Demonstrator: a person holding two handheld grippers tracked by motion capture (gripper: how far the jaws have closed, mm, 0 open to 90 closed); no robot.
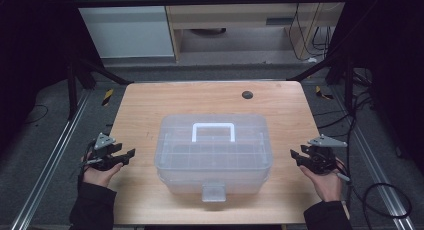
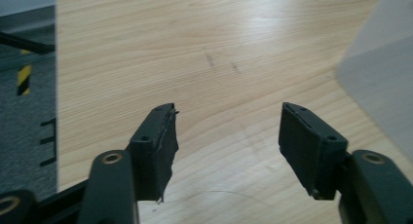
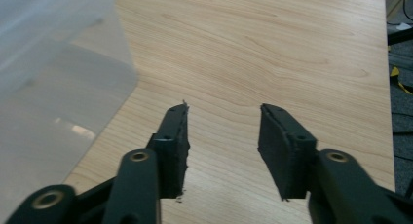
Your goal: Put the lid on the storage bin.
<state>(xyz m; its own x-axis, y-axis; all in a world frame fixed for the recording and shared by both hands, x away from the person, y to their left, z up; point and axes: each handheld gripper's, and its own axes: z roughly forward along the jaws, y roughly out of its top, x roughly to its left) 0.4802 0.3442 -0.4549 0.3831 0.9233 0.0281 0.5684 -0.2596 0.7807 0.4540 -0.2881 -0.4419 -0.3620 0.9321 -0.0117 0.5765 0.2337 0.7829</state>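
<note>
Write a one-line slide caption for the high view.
Two open hand-held grippers, left gripper and right gripper, flank a closed translucent storage box on a wooden table.

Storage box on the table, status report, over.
Left claw open, empty, left of the box. Right claw open, empty, right of it. Clear storage box shut, white handle flat on lid, untouched. Nothing in the way.

No readable text anywhere — (none legible).

In your claw views the translucent box (image 2: pixel 384 73) is running off the picture's edge, blurring to haze; its contents are staying unreadable.
</note>
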